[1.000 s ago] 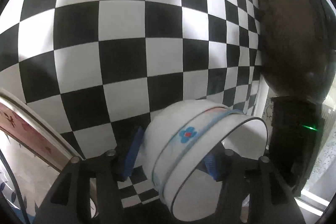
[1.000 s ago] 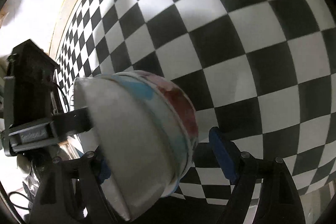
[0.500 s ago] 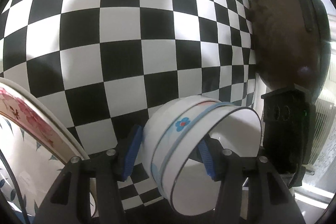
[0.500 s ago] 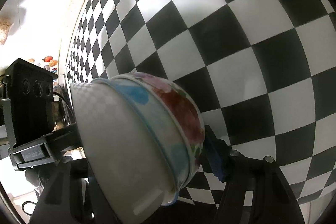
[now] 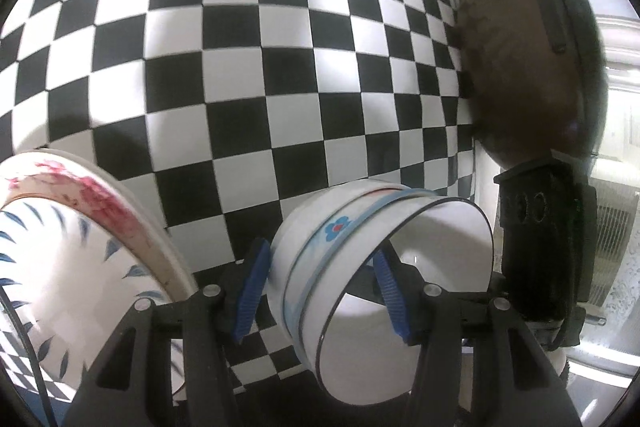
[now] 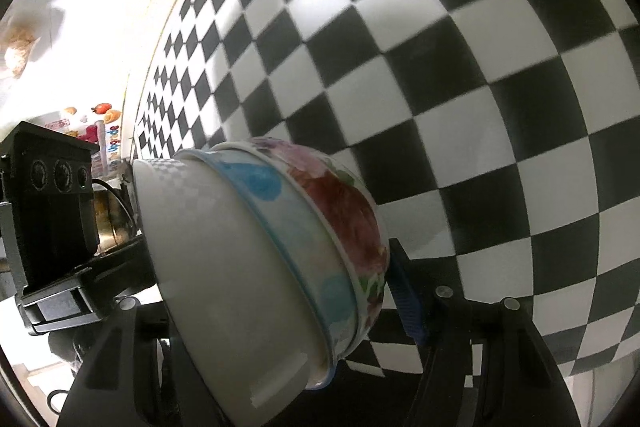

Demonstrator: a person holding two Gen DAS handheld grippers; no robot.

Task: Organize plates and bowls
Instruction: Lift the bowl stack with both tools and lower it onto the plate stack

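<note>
**Midair, a nest of bowls passes between two grippers**

Evidently the step in hand is the carrying of stacked bowls above the checkered cloth (image 5: 240,75), with setting them down yet to come.

In the left wrist view, at eight o'clock, a stack of plates (image 5: 80,267) lies on the cloth, a red-flowered rim over a blue-leafed one. Toward five o'clock the left gripper (image 5: 320,291) pinches the nested bowls (image 5: 360,247) tipped on their side: one blue pad sits outside the wall, the other inside the open mouth, so the jaws are closed on the bowl wall. At three o'clock the other gripper's black body (image 5: 536,239) shows beside them.

In the right wrist view the same bowls (image 6: 260,259) fill six to seven o'clock, base toward the lens. The right gripper (image 6: 280,291) has just been closing; its blue right pad touches the flowered rim, while the left pad is hidden behind the bowls, so I cannot tell whether it truly grips.

Both grippers point steeply downward. Next, I judge, the bowls need levelling and a free landing spot near the plates, without loosening the nest.
</note>
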